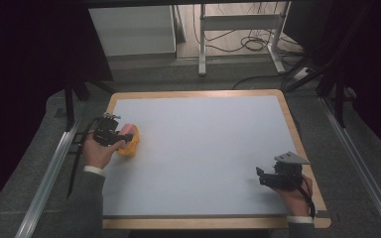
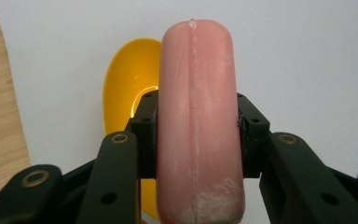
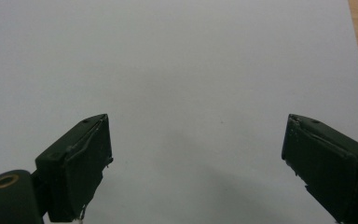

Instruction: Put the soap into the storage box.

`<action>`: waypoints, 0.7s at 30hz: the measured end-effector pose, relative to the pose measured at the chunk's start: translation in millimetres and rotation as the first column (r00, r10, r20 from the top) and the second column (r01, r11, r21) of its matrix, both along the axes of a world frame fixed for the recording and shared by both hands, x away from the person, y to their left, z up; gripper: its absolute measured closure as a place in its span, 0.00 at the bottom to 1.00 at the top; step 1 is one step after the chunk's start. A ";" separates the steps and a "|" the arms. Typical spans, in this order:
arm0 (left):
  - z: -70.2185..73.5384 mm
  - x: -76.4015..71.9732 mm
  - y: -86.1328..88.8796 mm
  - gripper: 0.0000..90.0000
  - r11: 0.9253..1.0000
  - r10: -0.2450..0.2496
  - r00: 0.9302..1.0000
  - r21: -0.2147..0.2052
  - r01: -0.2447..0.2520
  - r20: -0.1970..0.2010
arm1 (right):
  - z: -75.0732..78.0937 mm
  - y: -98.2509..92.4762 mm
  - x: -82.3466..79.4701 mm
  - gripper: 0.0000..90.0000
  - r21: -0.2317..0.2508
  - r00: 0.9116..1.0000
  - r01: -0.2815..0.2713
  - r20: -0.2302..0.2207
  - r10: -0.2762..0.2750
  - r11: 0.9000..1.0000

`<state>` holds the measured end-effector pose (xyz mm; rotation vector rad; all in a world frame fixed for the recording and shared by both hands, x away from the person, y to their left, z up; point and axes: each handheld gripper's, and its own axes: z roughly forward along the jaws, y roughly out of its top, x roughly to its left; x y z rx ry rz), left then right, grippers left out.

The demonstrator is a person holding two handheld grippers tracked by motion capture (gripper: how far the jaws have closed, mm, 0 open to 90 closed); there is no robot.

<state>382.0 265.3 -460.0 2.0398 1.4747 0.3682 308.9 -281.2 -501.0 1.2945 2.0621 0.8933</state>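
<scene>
A pink sausage-shaped object [image 2: 198,121] stands lengthwise between the jaws of my left gripper [image 2: 196,126], which is shut on it. Under and behind it lies a yellow bowl-like piece [image 2: 128,88]. In the high view the left gripper [image 1: 110,134] is at the table's left side, with the pink sausage [image 1: 125,130] over the yellow piece [image 1: 130,144]. My right gripper [image 1: 264,177] rests near the front right of the table, open, with nothing between its fingers [image 3: 79,163].
The table has a pale grey mat [image 1: 198,148] with a wooden rim [image 1: 297,139]. Metal rails [image 1: 47,178] run along both sides. Behind the table stand a desk frame [image 1: 238,29] and loose cables on the floor.
</scene>
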 end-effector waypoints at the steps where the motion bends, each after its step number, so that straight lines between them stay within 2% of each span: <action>1: -1.7 1.0 0.8 0.67 1.000 0.005 1.000 0.005 -0.005 -0.004 | 0.1 0.1 0.0 0.09 0.000 1.000 -0.001 0.000 0.001 1.000; 14: -19.9 9.8 0.4 0.67 1.000 0.022 0.999 0.009 -0.022 -0.041 | -0.5 0.5 0.2 0.09 -0.003 1.000 -0.002 0.000 0.002 1.000; 21: -26.5 12.3 0.3 0.66 1.000 0.030 0.998 0.009 -0.030 -0.049 | -0.1 1.2 -0.3 0.09 -0.004 1.000 -0.006 -0.001 0.006 1.000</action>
